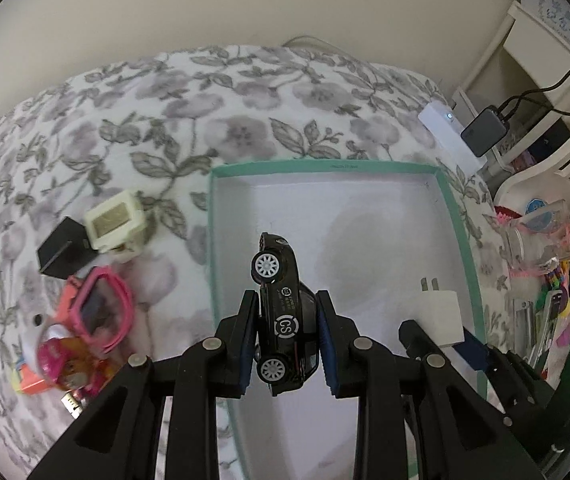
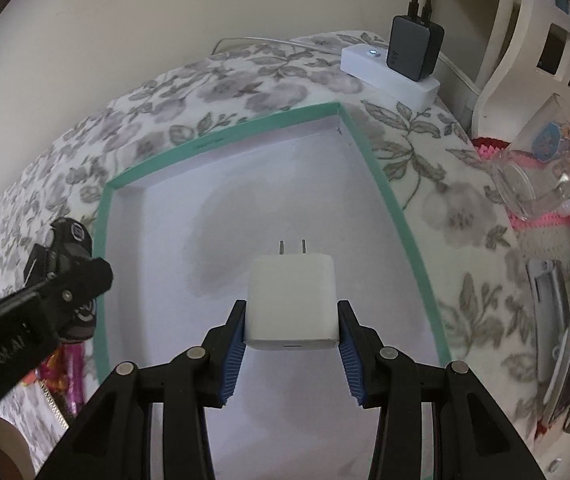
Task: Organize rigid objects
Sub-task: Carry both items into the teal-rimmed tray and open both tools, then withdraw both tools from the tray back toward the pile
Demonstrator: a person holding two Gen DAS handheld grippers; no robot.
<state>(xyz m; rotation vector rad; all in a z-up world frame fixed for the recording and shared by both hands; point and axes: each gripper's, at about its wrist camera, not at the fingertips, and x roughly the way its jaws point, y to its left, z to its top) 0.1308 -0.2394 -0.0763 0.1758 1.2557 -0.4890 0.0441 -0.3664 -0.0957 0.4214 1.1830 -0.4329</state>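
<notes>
Floral fleece covers the bed where I am sorting, soft enough that small hard things sink and scatter on it. That is why the teal-rimmed box sits on it: its flat white floor gives each piece a firm place to rest, and it looks bare so far. Both my hands hang over it, pointing steeply down. My right gripper is clenched on the white charger, pads on its two flat sides, prongs pointing away from me, so it can go down flat. My left gripper clamps the black toy car across roof and underside, nose away, wheels facing left. Left behind on the fleece, near the box, are a cream cube, a black block and pink toys, awaiting their turn.
</notes>
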